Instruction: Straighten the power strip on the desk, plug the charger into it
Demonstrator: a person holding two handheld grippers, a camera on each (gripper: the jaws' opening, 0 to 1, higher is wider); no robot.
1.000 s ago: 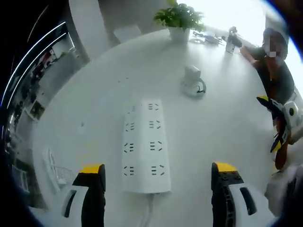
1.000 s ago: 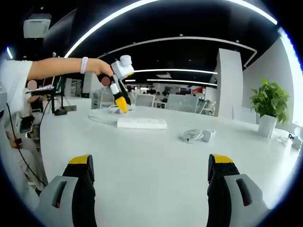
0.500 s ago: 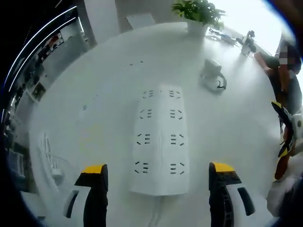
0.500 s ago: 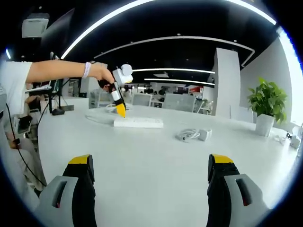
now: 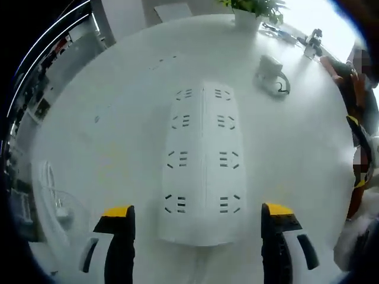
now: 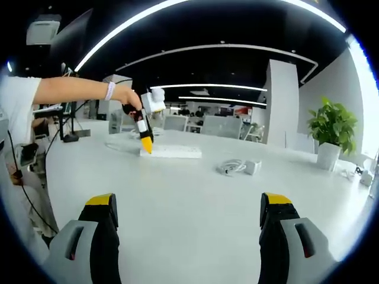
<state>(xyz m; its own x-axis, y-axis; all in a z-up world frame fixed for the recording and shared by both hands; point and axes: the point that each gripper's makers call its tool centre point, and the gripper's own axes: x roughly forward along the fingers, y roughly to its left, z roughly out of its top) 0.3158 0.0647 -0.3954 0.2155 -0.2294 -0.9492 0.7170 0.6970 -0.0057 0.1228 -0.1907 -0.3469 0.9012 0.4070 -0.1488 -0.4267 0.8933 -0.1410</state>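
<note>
Straddling the power strip (image 5: 202, 163) at 12 o'clock, my left gripper (image 5: 198, 214) stays spread to square it; right gripper (image 6: 187, 204) idles unclenched, empty.

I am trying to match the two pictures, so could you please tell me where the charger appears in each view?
Left gripper view: the charger lies upper right, beyond the power strip, its cable coiled beside it.
Right gripper view: the charger sits mid-picture, right of the power strip.
Shared landmark: the potted plant.
</note>
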